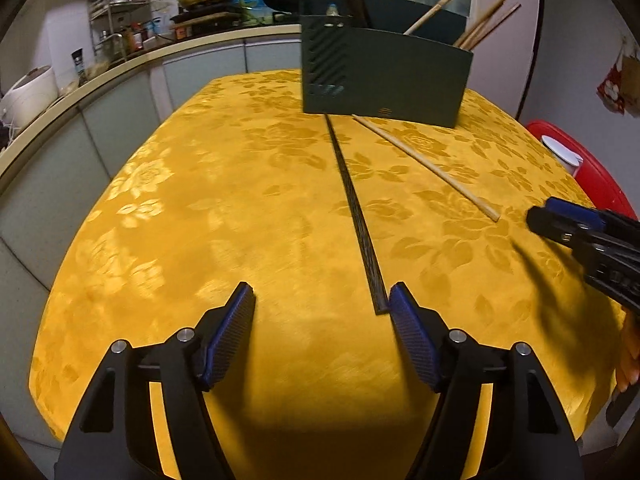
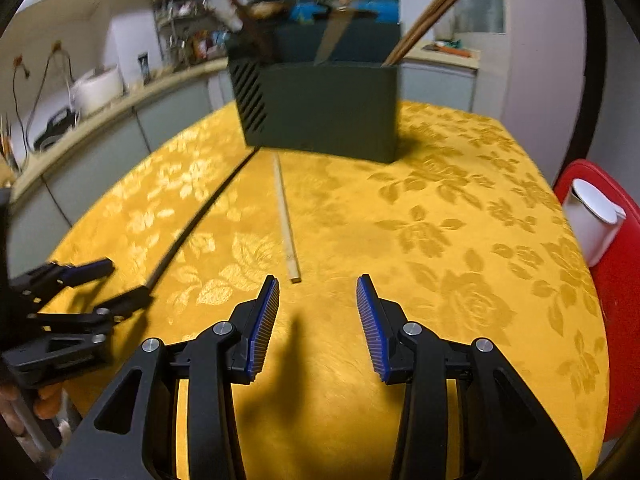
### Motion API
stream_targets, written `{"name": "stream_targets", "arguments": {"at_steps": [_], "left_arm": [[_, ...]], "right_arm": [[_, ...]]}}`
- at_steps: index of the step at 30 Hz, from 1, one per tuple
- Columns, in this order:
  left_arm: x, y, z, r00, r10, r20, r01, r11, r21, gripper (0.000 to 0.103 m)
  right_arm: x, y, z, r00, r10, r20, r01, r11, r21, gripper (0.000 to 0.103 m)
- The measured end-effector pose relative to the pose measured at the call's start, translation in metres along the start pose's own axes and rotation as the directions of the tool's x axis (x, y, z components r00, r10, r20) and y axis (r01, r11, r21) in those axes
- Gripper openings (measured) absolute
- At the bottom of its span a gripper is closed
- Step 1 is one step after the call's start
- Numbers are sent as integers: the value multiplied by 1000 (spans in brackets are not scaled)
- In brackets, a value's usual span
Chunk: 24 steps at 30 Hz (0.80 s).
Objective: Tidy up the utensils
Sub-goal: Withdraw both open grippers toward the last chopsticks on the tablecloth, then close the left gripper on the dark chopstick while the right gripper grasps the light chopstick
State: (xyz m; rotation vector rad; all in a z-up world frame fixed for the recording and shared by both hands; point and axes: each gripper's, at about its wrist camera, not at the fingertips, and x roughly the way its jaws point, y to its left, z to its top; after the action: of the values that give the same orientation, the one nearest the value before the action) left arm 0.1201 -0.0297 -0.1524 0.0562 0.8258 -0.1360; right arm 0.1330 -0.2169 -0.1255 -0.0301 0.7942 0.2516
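Left wrist view shows the left tool (image 1: 322, 300) low over the tabletop (image 1: 180, 208) with its 2 blue-padded fingers spread wide and gripping nothing. A dark chopstick (image 1: 352, 208) lies flat on the yellow floral cloth, its near end just beside the inner edge of the tool's right finger (image 1: 412, 332); whether they touch I cannot tell. A pale wooden chopstick (image 1: 428, 168) lies to its right, apart from it, angled away toward the dark green utensil holder (image 1: 384, 80) at the far side of the tabletop. Several chopsticks (image 1: 480, 24) stand tilted in that holder.

Right wrist view shows the right tool (image 2: 318, 292) also spread and empty, its tips just short of the pale chopstick's near end. A red stool (image 2: 616, 280) with a white cup (image 2: 592, 220) sits beside the tabletop.
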Motion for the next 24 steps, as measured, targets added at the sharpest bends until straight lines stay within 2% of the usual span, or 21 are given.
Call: {"name": "stream_targets", "arguments": {"at_steps": [3, 8, 11, 16, 19, 24], "left_arm": [[-4, 4, -4, 1000, -12, 23, 12, 1000, -10, 66], [-7, 10, -7, 998, -44, 38, 45, 999, -24, 66], [-8, 13, -7, 997, -62, 45, 64, 997, -40, 66], [-9, 15, -8, 997, -60, 55, 63, 996, -60, 63], [-9, 16, -8, 997, -53, 55, 57, 997, -61, 61], [-10, 15, -9, 997, -50, 60, 54, 997, -62, 60]], "right_arm": [[14, 10, 8, 999, 5, -36, -6, 1000, -25, 39], [33, 20, 16, 996, -37, -79, 32, 997, -71, 38], [39, 24, 17, 996, -49, -81, 41, 995, -95, 32], [42, 32, 19, 996, -30, -81, 22, 994, -103, 12], [39, 32, 15, 997, -28, -71, 22, 996, -84, 8], [24, 21, 1, 997, -37, -61, 37, 999, 0, 8]]}}
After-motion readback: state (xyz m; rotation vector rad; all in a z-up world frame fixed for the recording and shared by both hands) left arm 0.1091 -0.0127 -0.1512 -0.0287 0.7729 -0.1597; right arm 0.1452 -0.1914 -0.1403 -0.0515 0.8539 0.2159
